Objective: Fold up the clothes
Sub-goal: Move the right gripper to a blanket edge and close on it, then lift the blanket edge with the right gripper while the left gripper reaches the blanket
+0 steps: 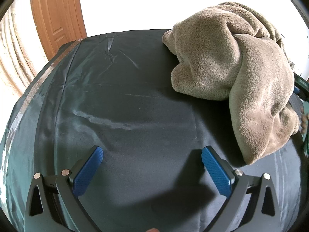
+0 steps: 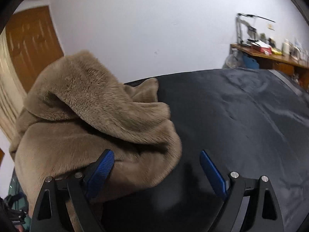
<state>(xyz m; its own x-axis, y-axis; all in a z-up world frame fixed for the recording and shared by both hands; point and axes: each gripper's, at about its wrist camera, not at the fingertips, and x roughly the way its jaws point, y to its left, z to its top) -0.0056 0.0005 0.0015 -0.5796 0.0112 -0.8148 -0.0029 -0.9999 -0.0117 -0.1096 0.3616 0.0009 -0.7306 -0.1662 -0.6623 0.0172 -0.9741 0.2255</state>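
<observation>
A crumpled brown fleece garment (image 1: 241,73) lies heaped on a dark sheet (image 1: 125,96), to the upper right in the left wrist view. My left gripper (image 1: 152,153) hovers open over bare sheet, left of the garment's hanging edge, with nothing between its blue pads. In the right wrist view the same fleece garment (image 2: 92,127) fills the left half. My right gripper (image 2: 156,157) stands open. Its left finger (image 2: 100,172) lies against the fleece edge, and a fold of the fleece reaches into the gap. The right finger (image 2: 212,174) is over bare sheet. Neither pad presses on cloth.
The dark sheet (image 2: 241,116) covers a wide flat surface running off to the right. A brown wooden door (image 1: 56,13) and a pale curtain (image 1: 13,58) stand at the left. A cluttered wooden desk (image 2: 270,56) sits at the far right by the white wall.
</observation>
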